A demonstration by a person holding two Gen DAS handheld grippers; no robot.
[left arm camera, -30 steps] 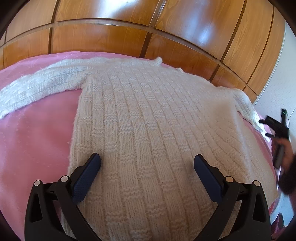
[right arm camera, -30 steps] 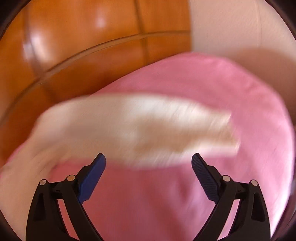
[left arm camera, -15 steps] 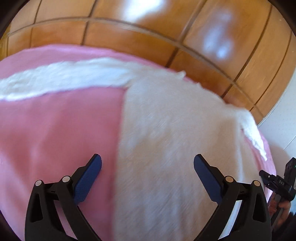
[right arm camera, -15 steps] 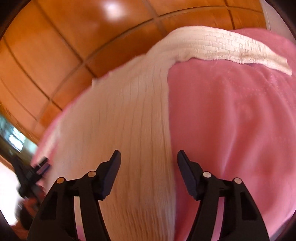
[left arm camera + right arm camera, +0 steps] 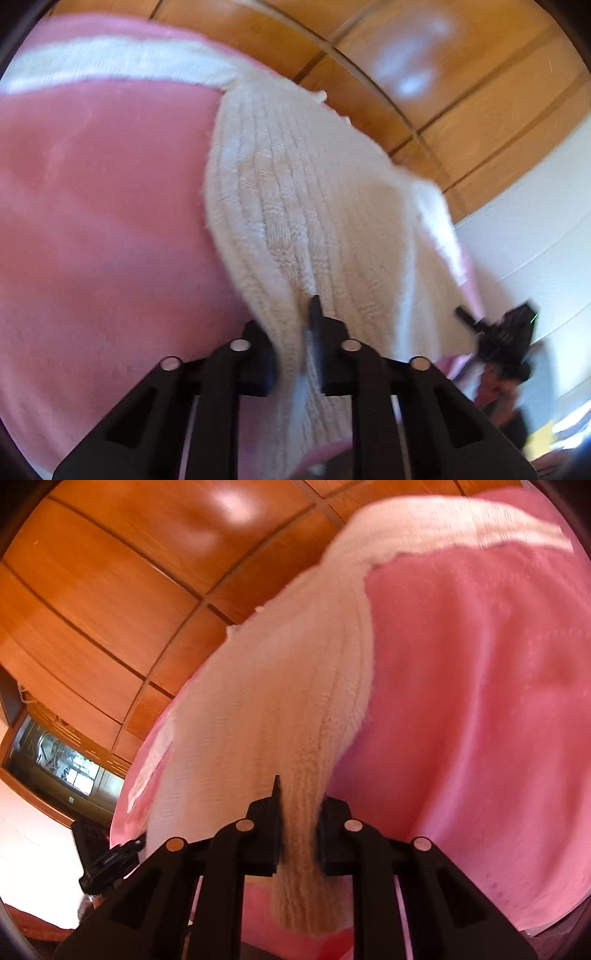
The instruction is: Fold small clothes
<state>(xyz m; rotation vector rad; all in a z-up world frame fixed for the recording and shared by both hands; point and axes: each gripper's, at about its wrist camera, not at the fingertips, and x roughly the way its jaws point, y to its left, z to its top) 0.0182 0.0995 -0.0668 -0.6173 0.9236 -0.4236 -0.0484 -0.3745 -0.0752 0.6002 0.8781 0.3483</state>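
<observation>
We're in a home here, a bedroom by the look of it: a soft pink blanket [image 5: 103, 229] covers a padded surface that reads as a bed, and a cream knitted sweater [image 5: 314, 206] lies spread across it. Right behind it runs a wall of glossy orange-brown wooden panels [image 5: 110, 576], split by dark grooves like wardrobe doors or a big headboard, with a plain white wall [image 5: 535, 236] beside them. Off at the left edge of the right wrist view there's a dark glazed cabinet [image 5: 55, 760] set in more wood, blurred, contents unclear.
</observation>
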